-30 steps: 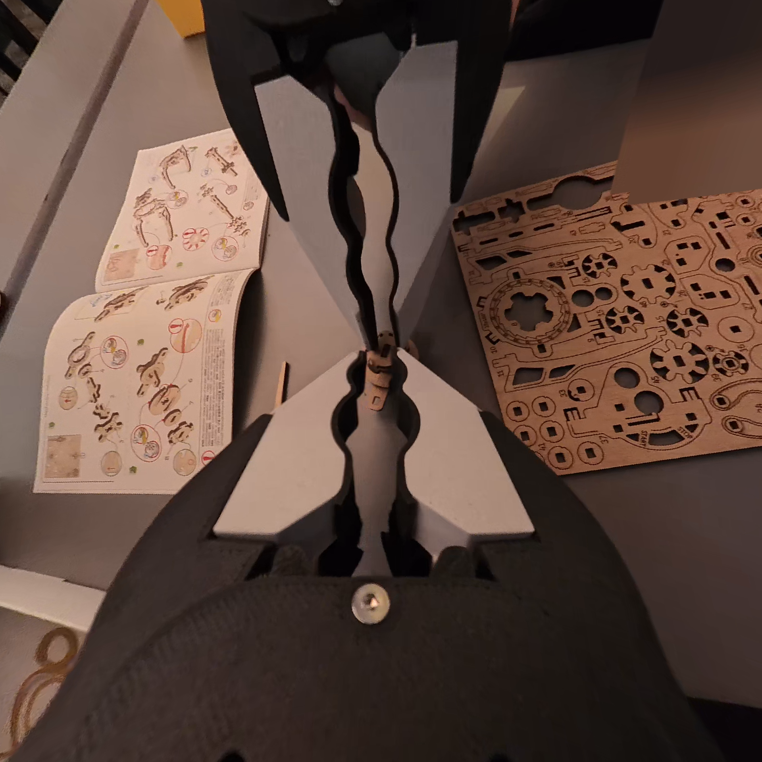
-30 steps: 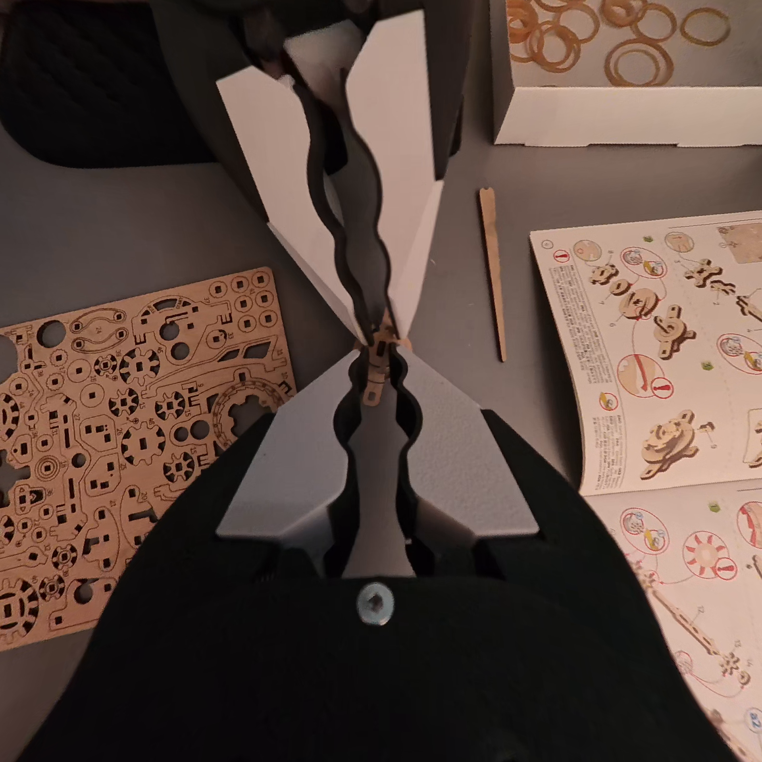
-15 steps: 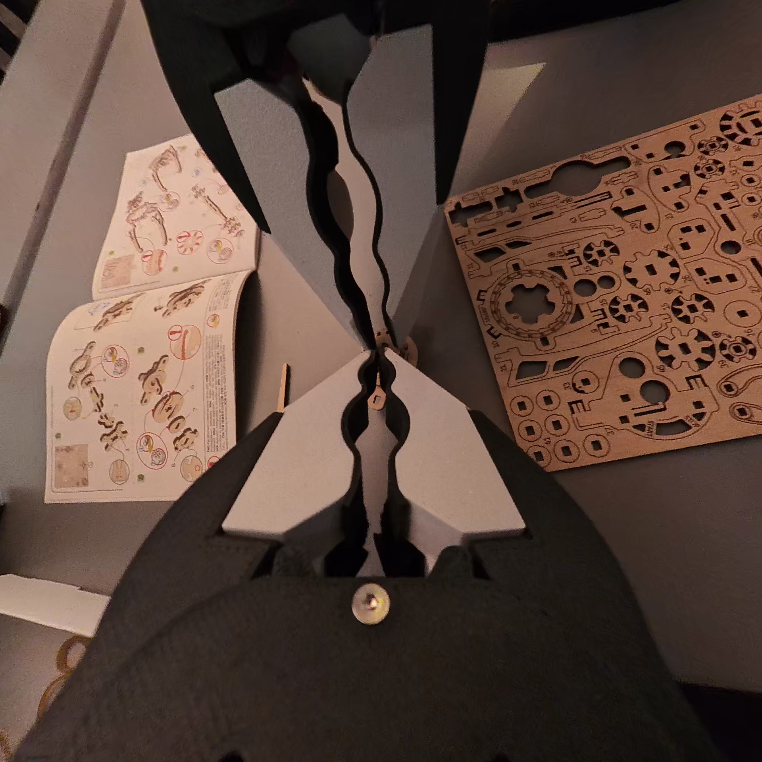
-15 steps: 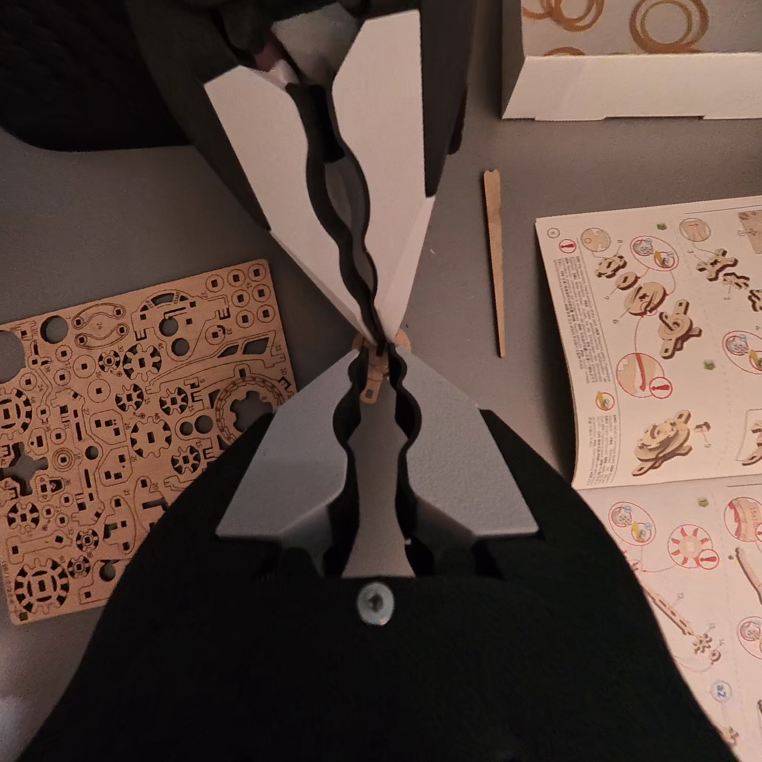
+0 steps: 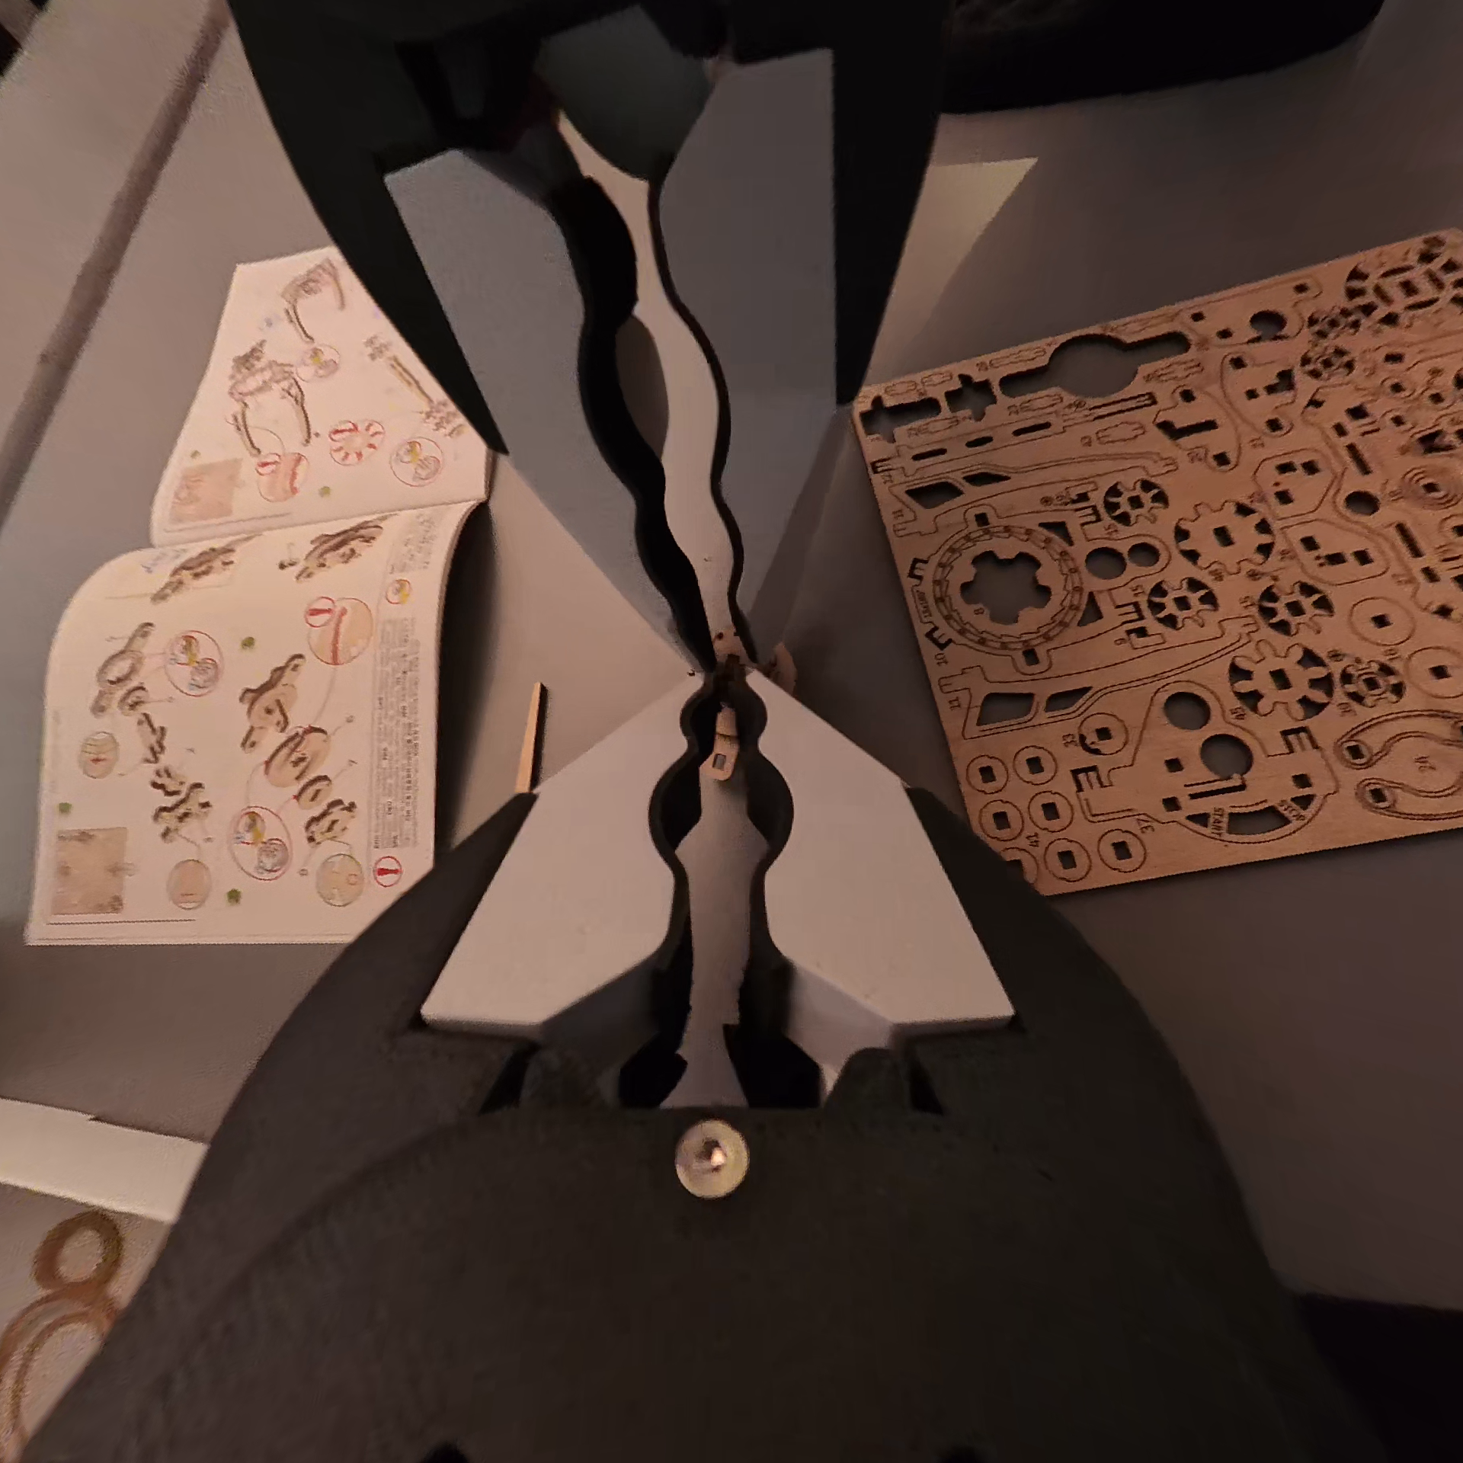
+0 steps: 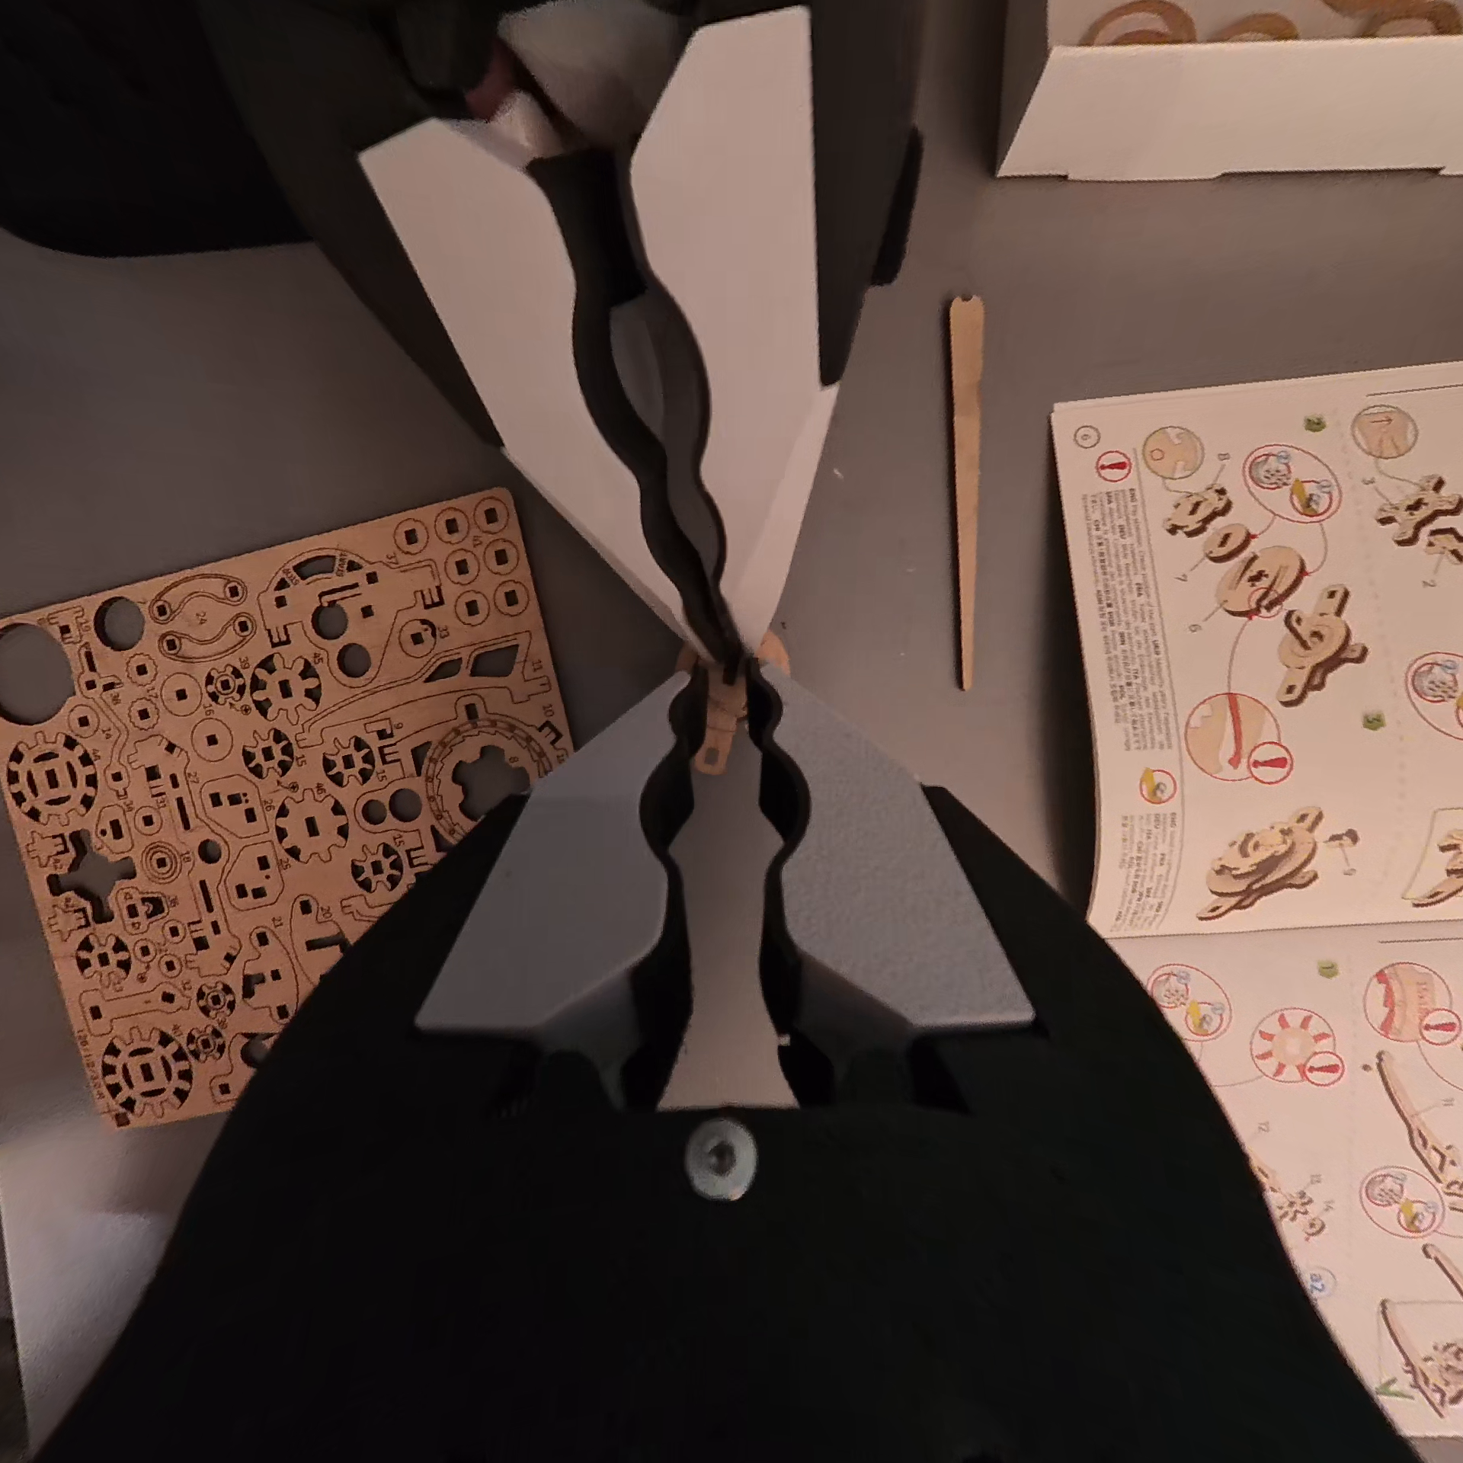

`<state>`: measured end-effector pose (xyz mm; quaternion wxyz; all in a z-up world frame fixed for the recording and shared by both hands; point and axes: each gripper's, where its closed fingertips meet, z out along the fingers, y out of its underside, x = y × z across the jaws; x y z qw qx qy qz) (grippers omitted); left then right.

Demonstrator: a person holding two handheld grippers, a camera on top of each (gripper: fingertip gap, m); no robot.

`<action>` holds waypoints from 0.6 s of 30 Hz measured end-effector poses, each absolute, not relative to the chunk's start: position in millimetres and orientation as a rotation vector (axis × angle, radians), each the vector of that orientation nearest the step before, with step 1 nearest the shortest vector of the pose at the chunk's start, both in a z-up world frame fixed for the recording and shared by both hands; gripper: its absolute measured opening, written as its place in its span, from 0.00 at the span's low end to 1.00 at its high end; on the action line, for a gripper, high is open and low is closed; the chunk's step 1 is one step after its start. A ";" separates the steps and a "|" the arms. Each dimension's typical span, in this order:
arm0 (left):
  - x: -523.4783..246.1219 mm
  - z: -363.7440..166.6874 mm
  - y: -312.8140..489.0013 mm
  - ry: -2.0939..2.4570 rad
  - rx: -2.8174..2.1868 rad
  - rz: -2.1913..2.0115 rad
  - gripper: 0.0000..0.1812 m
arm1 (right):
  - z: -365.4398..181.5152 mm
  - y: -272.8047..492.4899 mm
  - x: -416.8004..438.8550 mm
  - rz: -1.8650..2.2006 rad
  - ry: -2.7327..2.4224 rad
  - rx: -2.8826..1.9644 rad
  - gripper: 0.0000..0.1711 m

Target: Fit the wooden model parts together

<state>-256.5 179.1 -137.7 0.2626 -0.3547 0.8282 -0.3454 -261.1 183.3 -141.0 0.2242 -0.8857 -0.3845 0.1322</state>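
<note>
My left gripper (image 5: 724, 685) is shut on a small pale wooden part (image 5: 724, 748) with a square hole, which shows in the gap behind its tips. My right gripper (image 6: 720, 685) is shut on a small wooden part (image 6: 715, 740) in the same way. The two grippers meet tip to tip above the grey table. The right gripper (image 5: 716, 641) comes down from the top of the left wrist view, and the left gripper (image 6: 716, 645) does the same in the right wrist view. A rounded wooden bit (image 6: 772, 653) sticks out sideways at the joint. The joint itself is hidden by the fingertips.
A laser-cut wooden parts sheet (image 5: 1187, 594) (image 6: 237, 792) lies flat on the table. An open instruction booklet (image 5: 253, 673) (image 6: 1267, 633) lies on the other side. A thin wooden stick (image 5: 530, 736) (image 6: 966, 491) lies between them. A white box (image 6: 1227, 103) holds wooden rings. My two grippers' fingertips are within a few centimetres of each other. The thin wooden stick (image 6: 966, 491) is about equally far from each gripper, around 8 cm.
Both grippers stay shut and tip to tip. The pair has shifted slightly over the table, and less of the held part now shows behind the left gripper's tips.
</note>
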 end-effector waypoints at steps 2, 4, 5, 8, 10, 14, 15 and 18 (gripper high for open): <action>-257.2 -137.6 178.4 2.255 -0.990 -0.972 0.03 | -140.9 183.2 -261.2 0.369 -1.063 -2.434 0.06; -257.3 -137.5 177.8 2.265 -0.995 -0.996 0.04 | -141.0 183.1 -261.1 0.377 -1.060 -2.429 0.06; -257.3 -137.5 177.7 2.269 -0.992 -1.001 0.04 | -141.1 183.0 -261.1 0.380 -1.060 -2.427 0.06; -256.6 -137.5 177.3 2.278 -0.983 -1.008 0.04 | -141.3 182.9 -260.4 0.383 -1.064 -2.428 0.06; -255.5 -137.7 177.8 2.275 -0.984 -1.007 0.03 | -141.5 183.7 -259.4 0.383 -1.063 -2.427 0.06; -255.8 -138.4 178.1 2.276 -1.006 -1.021 0.03 | -142.1 185.0 -259.6 0.404 -1.055 -2.435 0.05; -256.1 -139.0 178.5 2.276 -1.018 -1.029 0.03 | -141.8 185.5 -260.4 0.412 -1.057 -2.429 0.05; -254.3 -139.2 180.6 2.254 -1.038 -1.032 0.00 | -141.9 185.0 -260.5 0.419 -1.056 -2.436 0.05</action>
